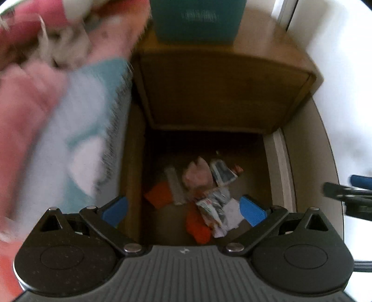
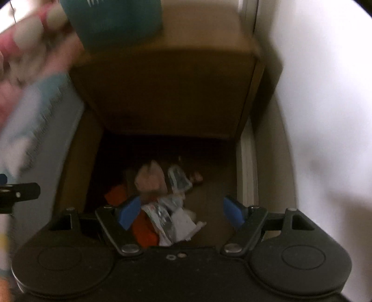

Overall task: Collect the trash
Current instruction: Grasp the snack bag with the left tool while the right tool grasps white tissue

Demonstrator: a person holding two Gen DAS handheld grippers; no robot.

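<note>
Both wrist views look down into a narrow floor gap between a brown wooden bedside cabinet on the far side and a bed with pink and pale blue bedding on the left. Frames are motion-blurred, so detail is poor.

Trash: a loose heap of crumpled wrappers and paper lies on the floor in the gap, near the cabinet's foot. It includes orange pieces, a pinkish crumpled wad, a silvery printed wrapper and white paper scraps. A teal box stands on the cabinet top (not obviously trash).

Left gripper: blue-padded jaws spread wide, nothing between them, above the heap and not touching it.
Right gripper: likewise spread wide and empty, its left pad overlapping the heap in view; contact cannot be judged.

Progress, judged: nothing collected yet; the whole heap remains. No bin or bag is visible.
</note>
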